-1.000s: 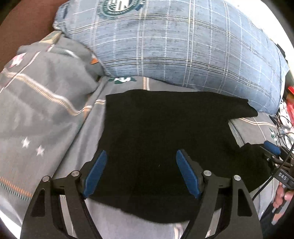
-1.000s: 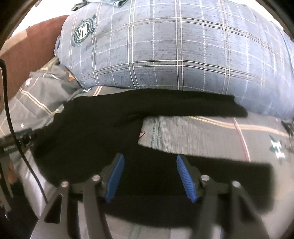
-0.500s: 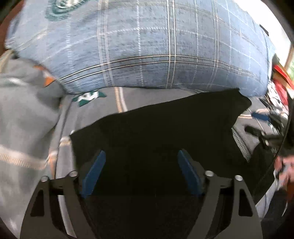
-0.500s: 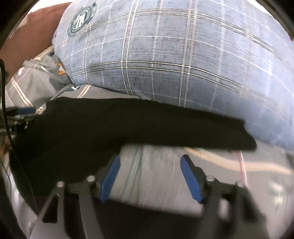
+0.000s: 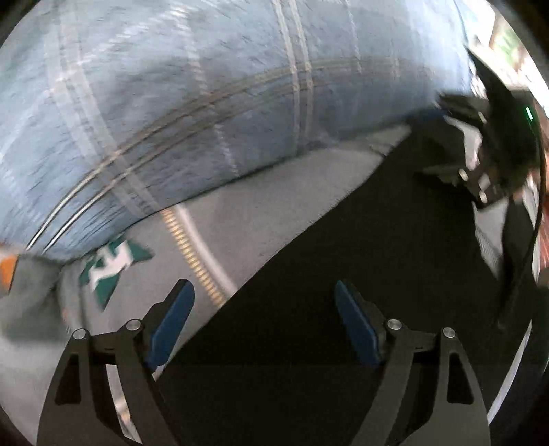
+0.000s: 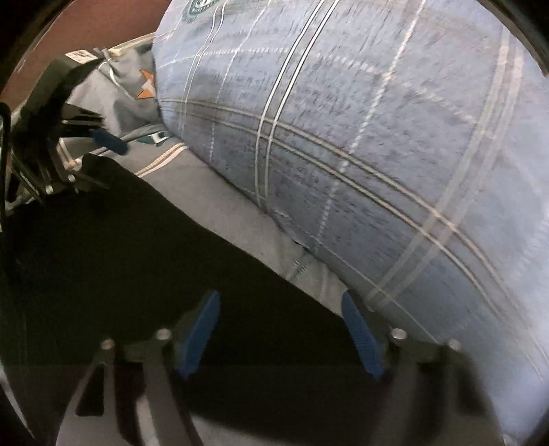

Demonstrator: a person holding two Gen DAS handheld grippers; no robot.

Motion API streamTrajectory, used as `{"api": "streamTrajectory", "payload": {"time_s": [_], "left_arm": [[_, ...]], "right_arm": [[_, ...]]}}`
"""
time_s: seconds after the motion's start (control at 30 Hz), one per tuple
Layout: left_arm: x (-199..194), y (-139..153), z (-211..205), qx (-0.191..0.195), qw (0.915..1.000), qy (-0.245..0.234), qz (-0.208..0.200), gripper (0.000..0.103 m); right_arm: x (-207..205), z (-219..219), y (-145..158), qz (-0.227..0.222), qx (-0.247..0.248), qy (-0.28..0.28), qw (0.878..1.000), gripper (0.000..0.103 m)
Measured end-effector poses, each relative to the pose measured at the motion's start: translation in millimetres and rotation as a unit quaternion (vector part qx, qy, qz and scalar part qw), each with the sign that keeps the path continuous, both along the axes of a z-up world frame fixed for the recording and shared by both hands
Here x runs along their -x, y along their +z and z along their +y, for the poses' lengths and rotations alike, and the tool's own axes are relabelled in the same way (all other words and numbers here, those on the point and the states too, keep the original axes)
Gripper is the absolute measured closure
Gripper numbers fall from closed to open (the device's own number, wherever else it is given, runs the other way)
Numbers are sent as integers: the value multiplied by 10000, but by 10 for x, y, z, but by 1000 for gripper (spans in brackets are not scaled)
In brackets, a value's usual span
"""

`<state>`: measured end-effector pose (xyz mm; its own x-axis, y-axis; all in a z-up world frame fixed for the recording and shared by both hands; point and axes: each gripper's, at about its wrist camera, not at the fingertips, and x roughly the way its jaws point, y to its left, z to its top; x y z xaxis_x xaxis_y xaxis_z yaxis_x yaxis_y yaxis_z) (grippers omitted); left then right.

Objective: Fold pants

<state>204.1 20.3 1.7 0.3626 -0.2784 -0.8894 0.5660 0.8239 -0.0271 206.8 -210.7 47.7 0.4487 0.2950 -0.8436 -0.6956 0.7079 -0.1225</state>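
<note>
The black pants (image 5: 343, 274) lie flat on the grey bed sheet (image 5: 240, 212); they also fill the lower left of the right wrist view (image 6: 137, 257). My left gripper (image 5: 264, 319) is open, low over the pants' far left edge, with the left pad (image 5: 171, 319) over the sheet. My right gripper (image 6: 281, 329) is open, low over the pants' far right edge, close to the pillow. Each gripper shows in the other's view: the right one at the far right (image 5: 480, 144), the left one at the far left (image 6: 51, 130). Neither holds cloth.
A big blue plaid pillow (image 6: 360, 137) lies right behind the pants, filling the upper part of both views (image 5: 171, 103). A crumpled grey blanket with star prints (image 6: 120, 85) lies at the left. A brown headboard (image 6: 85, 27) stands behind.
Both grippers have moved forward over the pants toward the pillow and dropped lower. The views turned inward; both grippers stay open and empty.
</note>
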Motion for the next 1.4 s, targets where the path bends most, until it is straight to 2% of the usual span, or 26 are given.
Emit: {"api": "streamTrajectory", "payload": {"time_s": [0.03,0.1,0.17,0.27,0.33,0.37,0.4,0.43,0.47,0.5,0.53,0.57,0.6,0.63,0.77,0.87,0.97,1.03,1.1,1.17,1.23,1.3,1.33,1.37,1.4], "left_arm": [[-43,-46,-54,-75,9998,-151,43,17],[-112,-42,-95,48,9996,-258,53,14],[-194,-62,-128,126,9993,-299,176,12],[-323,-141,-162,230,9989,-231,342,3],[-339,-151,-175,264,9989,-240,290,2],[-335,-154,-206,233,9990,-263,258,3],[-320,-153,-231,262,9990,-291,218,10],[-289,-142,-255,334,9989,-303,144,14],[-251,-140,-318,356,9988,-323,81,28],[-189,-103,-352,439,9982,-417,14,57],[-152,-74,-384,507,9974,-516,-9,75],[-73,-25,-446,391,9977,-540,-136,94],[19,23,-516,133,9978,-509,-396,98],[92,68,-558,39,9973,-506,-523,98],[608,464,-647,339,9940,-499,-916,99],[1196,726,-599,546,9934,-432,-915,99],[1746,715,-514,886,9954,-191,-324,99],[1931,670,-452,947,9955,-36,-59,98],[2067,508,-386,1076,9930,250,416,94],[2179,502,-255,1301,9875,556,698,93],[2315,546,-162,1466,9833,809,710,86],[2422,607,-17,1580,9781,1192,645,66],[2456,619,59,1647,9754,1335,598,64],[2496,631,165,1732,9712,1534,568,62],[2522,649,281,1804,9657,1784,556,55]], "right_arm": [[-63,19,-49,98,68,87,9999,22],[-177,55,-157,382,150,295,9987,22],[-284,48,-187,624,-47,334,9975,22],[-472,-13,-271,1330,-343,313,9900,27],[-455,-5,-250,1437,-422,459,9877,45],[-388,33,-202,1322,-387,605,9886,73],[-302,87,-160,1092,-237,678,9914,95],[-214,142,-144,912,-26,672,9936,97],[-124,178,-122,746,127,630,9951,99],[-58,195,-96,632,199,588,9961,99],[30,191,-48,481,257,508,9972,99],[96,154,24,324,263,443,9982,100],[194,130,128,129,196,375,9990,100],[313,93,252,-58,109,299,9995,100],[866,-129,688,-566,-46,-3,9984,100],[1525,-320,969,-758,-357,-83,9964,100],[2110,-366,955,-624,-697,-113,9955,100],[2451,-364,776,-410,-734,-180,9963,99],[2608,-341,546,-130,-722,-361,9967,99],[2680,-382,419,78,-724,-548,9958,99],[2680,-383,357,233,-743,-746,9942,97],[2716,-459,437,286,-938,-832,9917,90],[2725,-509,459,307,-1014,-892,9904,89],[2736,-531,472,317,-1031,-937,9897,84],[2752,-558,525,332,-1110,-953,9887,76]]}}
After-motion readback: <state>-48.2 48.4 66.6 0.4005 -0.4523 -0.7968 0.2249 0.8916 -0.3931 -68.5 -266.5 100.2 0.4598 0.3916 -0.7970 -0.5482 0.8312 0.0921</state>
